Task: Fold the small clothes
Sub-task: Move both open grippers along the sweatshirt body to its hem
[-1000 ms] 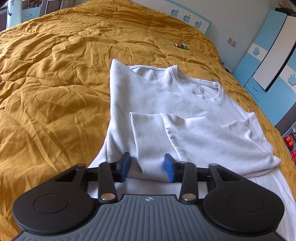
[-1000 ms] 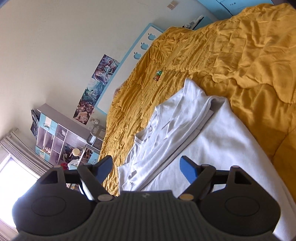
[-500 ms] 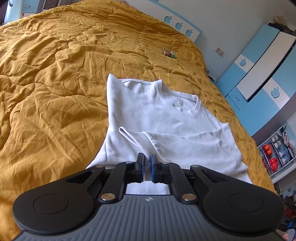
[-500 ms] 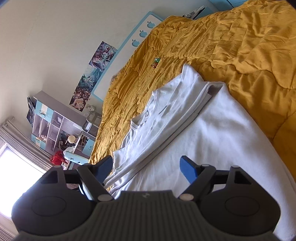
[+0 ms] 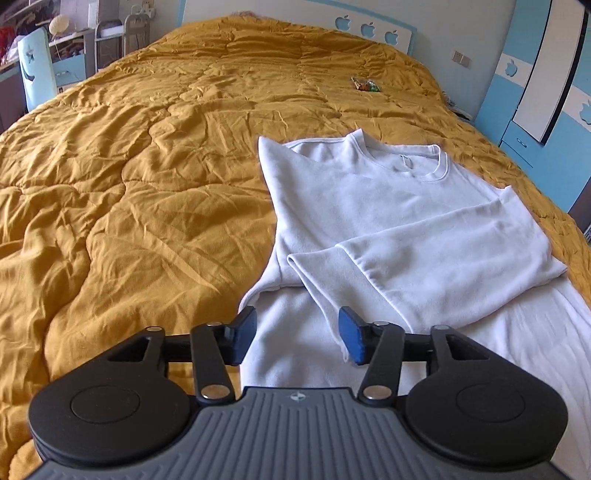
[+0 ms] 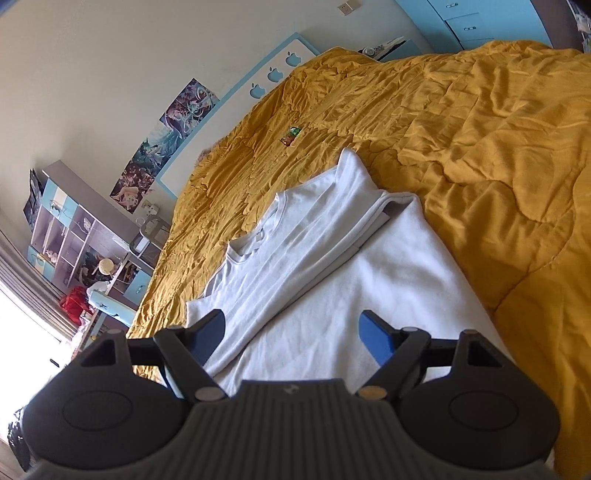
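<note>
A white long-sleeved sweatshirt [image 5: 373,206] lies flat on the mustard bedspread [image 5: 147,166], collar toward the headboard, with both sleeves folded across its chest. My left gripper [image 5: 297,334] is open and empty just above the sweatshirt's lower left part, near a sleeve cuff [image 5: 314,266]. In the right wrist view the sweatshirt [image 6: 332,266] lies ahead, and my right gripper [image 6: 293,334] is open and empty over its lower body.
A small green and red packet [image 5: 365,85] lies on the bedspread near the headboard [image 5: 369,27]. Blue and white wardrobes [image 5: 535,92] stand to the right of the bed. A shelf unit and chair [image 6: 92,258] stand at the bed's other side.
My left gripper was open a second ago, shut on the sleeve cuff half a second ago, and is open again. The sleeve now lies further across the chest. The right gripper stayed open.
</note>
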